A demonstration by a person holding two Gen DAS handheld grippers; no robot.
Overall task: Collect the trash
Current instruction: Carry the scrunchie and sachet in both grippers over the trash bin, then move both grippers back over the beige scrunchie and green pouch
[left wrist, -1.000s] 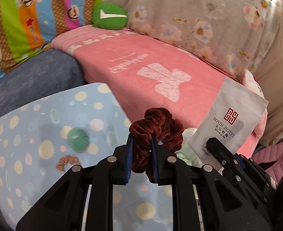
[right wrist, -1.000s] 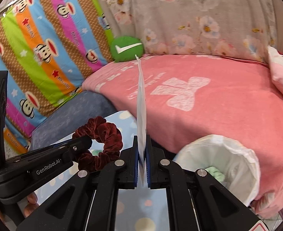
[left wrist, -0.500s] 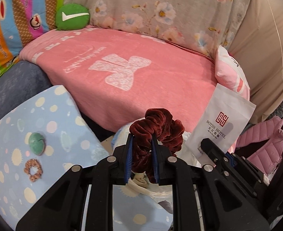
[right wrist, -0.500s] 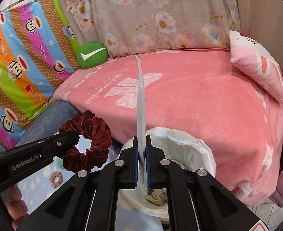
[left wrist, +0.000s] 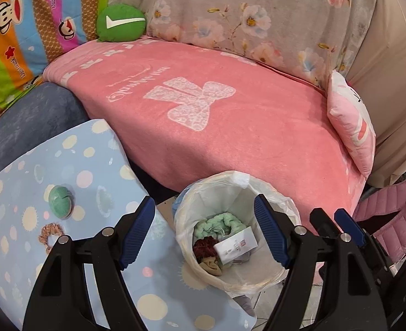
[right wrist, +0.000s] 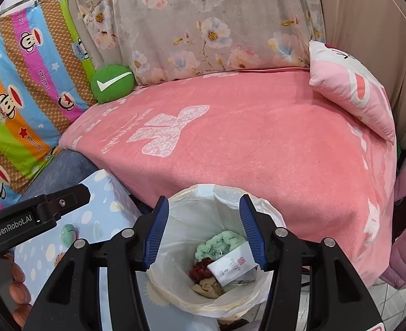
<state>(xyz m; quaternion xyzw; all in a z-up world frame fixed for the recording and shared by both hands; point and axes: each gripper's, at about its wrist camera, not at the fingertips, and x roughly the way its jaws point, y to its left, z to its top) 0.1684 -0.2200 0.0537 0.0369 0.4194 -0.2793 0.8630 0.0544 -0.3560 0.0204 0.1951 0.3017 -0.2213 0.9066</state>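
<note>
Now both the left gripper [left wrist: 204, 230] and the right gripper [right wrist: 204, 230] have just opened and stand empty above the lined bin [left wrist: 269, 190], where the dark red scrunchie [left wrist: 204, 247] and white hotel sachet [left wrist: 236, 248] lie, so 2 more pieces are collected.

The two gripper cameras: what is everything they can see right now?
Bin: one, white liner, on the floor before the sofa.
Packet: one, white with red logo, in the bin.
Red scrunchie: one, dark red, in the bin.
Green yarn: one bundle, mint, in the bin.
Tan cloth: one, in the bin.
Table cloth: one, pale blue, spotted.
Green ball: one, on the cloth.
Orange scrunchie: one, on the cloth.
Blanket: one, pink.
Pillow: one, pink.
Check cushion: one, green.
Left gripper: open, empty.
Right gripper: open, empty.
</note>
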